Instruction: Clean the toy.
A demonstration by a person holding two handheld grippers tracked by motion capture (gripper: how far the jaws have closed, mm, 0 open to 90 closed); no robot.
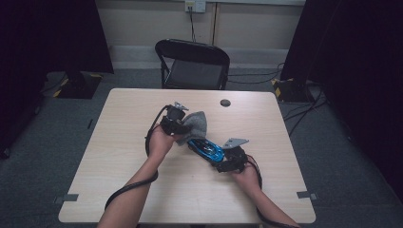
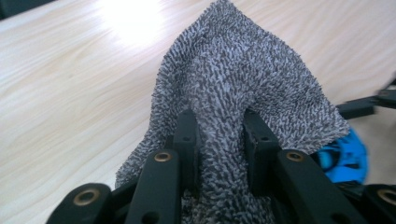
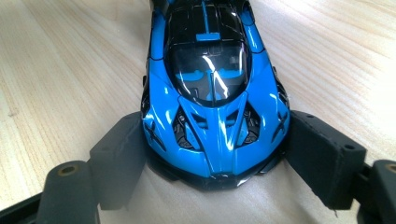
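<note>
The right gripper (image 3: 212,154) is clamping the nose of the glossy blue and black toy sports car (image 3: 212,93), its two padded jaws pressing the front flanks from either side, spread fairly wide to span the bodywork. From above, that car (image 1: 206,149) is lying on the pale wooden table (image 1: 119,142) with its long axis running diagonally, nose toward the person's right hand, tail pointing up and left toward the other hand.

The left gripper (image 2: 219,144) is pinching a fold of the shaggy grey microfibre cloth (image 2: 243,79) hard between nearly closed jaws, and the rest of the cloth is fanning out ahead of them. In the high view the left gripper (image 1: 173,124) is sitting just beside the car's tail, with the cloth (image 1: 195,124) draping over that rear end, apparently touching it.

So the relation that matters: the car is lying down and to the right of the cloth-holding gripper, lengthwise along the line between the two hands. A wipe, I judge, would be running tail to nose along that diagonal, while the right gripper is steadying the front.
</note>
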